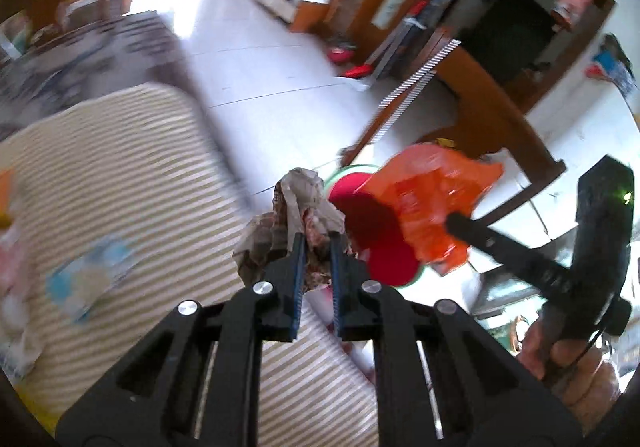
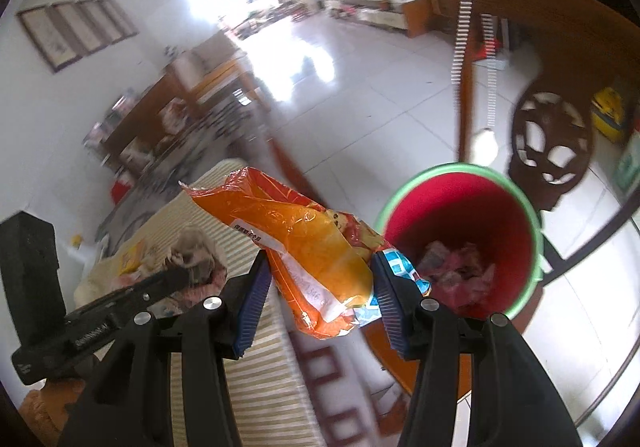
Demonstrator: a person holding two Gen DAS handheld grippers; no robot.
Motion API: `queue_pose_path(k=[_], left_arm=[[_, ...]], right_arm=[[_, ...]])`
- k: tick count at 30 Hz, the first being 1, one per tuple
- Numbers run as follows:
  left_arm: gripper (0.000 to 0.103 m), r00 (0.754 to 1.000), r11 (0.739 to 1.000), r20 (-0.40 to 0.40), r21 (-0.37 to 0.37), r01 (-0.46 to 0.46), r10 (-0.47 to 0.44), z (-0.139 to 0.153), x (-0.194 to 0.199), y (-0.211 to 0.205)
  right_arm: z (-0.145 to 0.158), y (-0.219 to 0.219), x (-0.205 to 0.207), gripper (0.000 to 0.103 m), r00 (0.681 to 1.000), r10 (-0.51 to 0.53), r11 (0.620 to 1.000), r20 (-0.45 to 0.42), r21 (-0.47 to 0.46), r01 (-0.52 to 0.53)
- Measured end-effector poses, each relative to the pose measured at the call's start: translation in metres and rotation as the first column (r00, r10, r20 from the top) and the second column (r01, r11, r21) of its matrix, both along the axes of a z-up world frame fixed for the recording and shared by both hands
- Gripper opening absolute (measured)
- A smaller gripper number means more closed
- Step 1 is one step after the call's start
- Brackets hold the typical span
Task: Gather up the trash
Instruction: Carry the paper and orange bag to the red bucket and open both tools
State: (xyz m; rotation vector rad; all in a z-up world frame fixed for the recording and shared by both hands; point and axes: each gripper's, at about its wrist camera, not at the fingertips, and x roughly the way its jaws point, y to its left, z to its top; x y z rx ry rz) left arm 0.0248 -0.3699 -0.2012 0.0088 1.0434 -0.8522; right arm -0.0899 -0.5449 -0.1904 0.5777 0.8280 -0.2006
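My left gripper (image 1: 318, 237) is shut on a crumpled brownish paper wad (image 1: 296, 203), held above the edge of a striped mat. In the right wrist view the same paper wad (image 2: 196, 251) shows at the left gripper's tip. My right gripper (image 2: 320, 271) is shut on an orange plastic snack bag (image 2: 304, 239); the bag bulges out between its blue pads. That orange bag (image 1: 432, 199) hangs over a red bin with a green rim (image 2: 460, 239). The red bin (image 1: 368, 215) stands on the floor just past both grippers, with crumpled scraps inside.
A beige striped mat (image 1: 132, 175) covers the table surface at left, with blurred wrappers (image 1: 88, 275) on it. A dark wooden chair (image 2: 552, 135) stands behind the bin on the white tiled floor (image 1: 272, 59). A hand (image 1: 576, 363) holds the right gripper's handle.
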Motion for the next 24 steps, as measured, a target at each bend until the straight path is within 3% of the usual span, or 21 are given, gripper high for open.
queue_pose_path(k=[5,13,15,16,17,24], left_arm=[[0.011,0.994,0.995,-0.023,-0.021,0.102,-0.102,-0.005,-0.001,-0.075],[0.013,0.979,0.982,-0.069,-0.014,0.19,-0.191,-0.023,-0.005,-0.133],[0.026,0.977,0.981,-0.094,-0.007,0.193,-0.193,-0.029,-0.004,-0.137],[0.048,0.977,0.982,-0.102,-0.002,0.189,-0.188,-0.031,-0.003,-0.137],[0.054,0.978,0.983,-0.1,-0.007,0.184,-0.184,-0.032,-0.003,-0.135],[0.055,0.985,0.987,-0.064,-0.004,0.159,-0.159,-0.027,0.001,-0.12]], right_arm=[[-0.004,-0.052,-0.017,0.05,0.993,-0.119,0.993,-0.007,0.019,0.119],[-0.011,-0.108,-0.032,0.053,0.973,-0.229,0.972,-0.016,0.045,0.23],[-0.013,-0.115,-0.033,0.058,0.971,-0.24,0.969,-0.014,0.056,0.241],[-0.015,-0.119,-0.033,0.06,0.969,-0.248,0.966,-0.017,0.069,0.249],[-0.016,-0.122,-0.033,0.062,0.967,-0.256,0.964,-0.019,0.074,0.257],[-0.021,-0.124,-0.033,0.068,0.962,-0.272,0.957,-0.026,0.096,0.273]])
